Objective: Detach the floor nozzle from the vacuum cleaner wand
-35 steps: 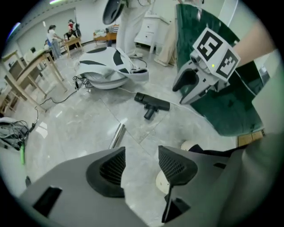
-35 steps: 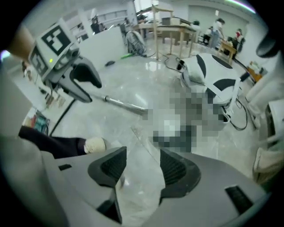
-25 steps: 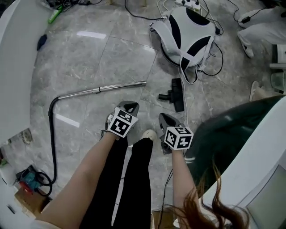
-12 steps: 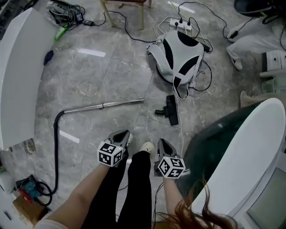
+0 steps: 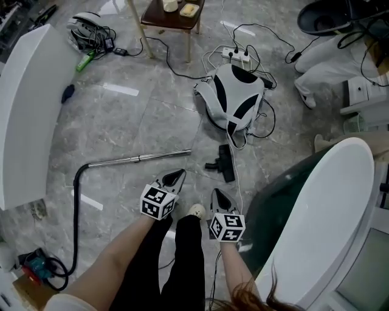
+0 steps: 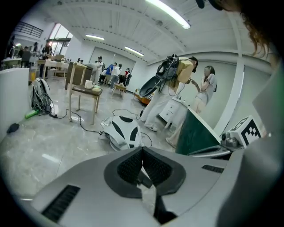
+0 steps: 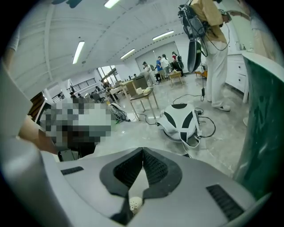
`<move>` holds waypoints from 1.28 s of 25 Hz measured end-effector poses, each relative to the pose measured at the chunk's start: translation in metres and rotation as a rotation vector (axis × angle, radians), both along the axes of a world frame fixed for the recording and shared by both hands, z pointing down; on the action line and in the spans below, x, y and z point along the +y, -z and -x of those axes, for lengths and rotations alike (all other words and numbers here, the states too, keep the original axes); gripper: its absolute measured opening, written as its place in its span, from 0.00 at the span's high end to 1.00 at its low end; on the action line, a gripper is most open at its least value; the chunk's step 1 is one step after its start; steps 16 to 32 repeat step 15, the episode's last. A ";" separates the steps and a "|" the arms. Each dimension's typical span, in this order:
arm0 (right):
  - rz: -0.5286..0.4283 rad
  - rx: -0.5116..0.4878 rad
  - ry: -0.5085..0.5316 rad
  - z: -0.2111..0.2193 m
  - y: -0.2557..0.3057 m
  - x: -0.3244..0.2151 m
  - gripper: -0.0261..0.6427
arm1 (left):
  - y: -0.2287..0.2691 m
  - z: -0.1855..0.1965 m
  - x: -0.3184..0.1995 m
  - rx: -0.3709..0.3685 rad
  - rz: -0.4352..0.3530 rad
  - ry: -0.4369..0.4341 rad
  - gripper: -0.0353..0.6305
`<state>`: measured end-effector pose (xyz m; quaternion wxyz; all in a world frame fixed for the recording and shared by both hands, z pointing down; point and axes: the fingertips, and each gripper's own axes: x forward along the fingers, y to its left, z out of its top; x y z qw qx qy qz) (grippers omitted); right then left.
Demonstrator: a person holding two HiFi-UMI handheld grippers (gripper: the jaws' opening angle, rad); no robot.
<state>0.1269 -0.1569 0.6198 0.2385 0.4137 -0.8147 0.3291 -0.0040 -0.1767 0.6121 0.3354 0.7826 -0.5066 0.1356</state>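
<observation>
The black floor nozzle (image 5: 223, 163) lies on the grey floor, apart from the silver wand (image 5: 140, 159), whose free end stops a short way left of it. A black hose (image 5: 76, 212) curves down from the wand's left end. My left gripper (image 5: 180, 175) hangs above the floor below the wand's right end, jaws shut and empty. Right of it, my right gripper (image 5: 216, 194) is held up below the nozzle, shut and empty too. In the left gripper view the pads (image 6: 142, 153) meet at the tip, and so do those of the right gripper (image 7: 142, 153).
The white-and-black vacuum body (image 5: 233, 97) sits beyond the nozzle with cables and a power strip (image 5: 238, 55) around it. A small wooden table (image 5: 173, 15) stands at the back. White curved furniture (image 5: 27, 103) flanks the left, and a white and green piece (image 5: 316, 206) the right. People stand in the far room.
Both grippers have risen away from the floor, and the head view has pulled back to show more of the room. The wand and nozzle lie where they were.
</observation>
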 end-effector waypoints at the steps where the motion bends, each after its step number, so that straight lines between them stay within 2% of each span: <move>1: -0.025 0.000 -0.009 0.002 0.007 -0.005 0.94 | 0.009 0.000 -0.005 0.007 -0.025 0.005 0.93; 6: -0.109 -0.003 -0.067 0.005 0.038 -0.025 0.94 | 0.047 -0.005 -0.019 0.011 -0.117 -0.036 0.93; 11: -0.139 -0.001 -0.098 0.007 0.069 -0.033 0.94 | 0.072 -0.009 -0.011 0.002 -0.118 -0.065 0.93; 15: -0.184 0.014 -0.064 0.012 0.109 -0.036 0.94 | 0.104 -0.007 -0.003 0.013 -0.118 -0.067 0.93; 32: -0.184 0.014 -0.064 0.012 0.109 -0.036 0.94 | 0.104 -0.007 -0.003 0.013 -0.118 -0.067 0.93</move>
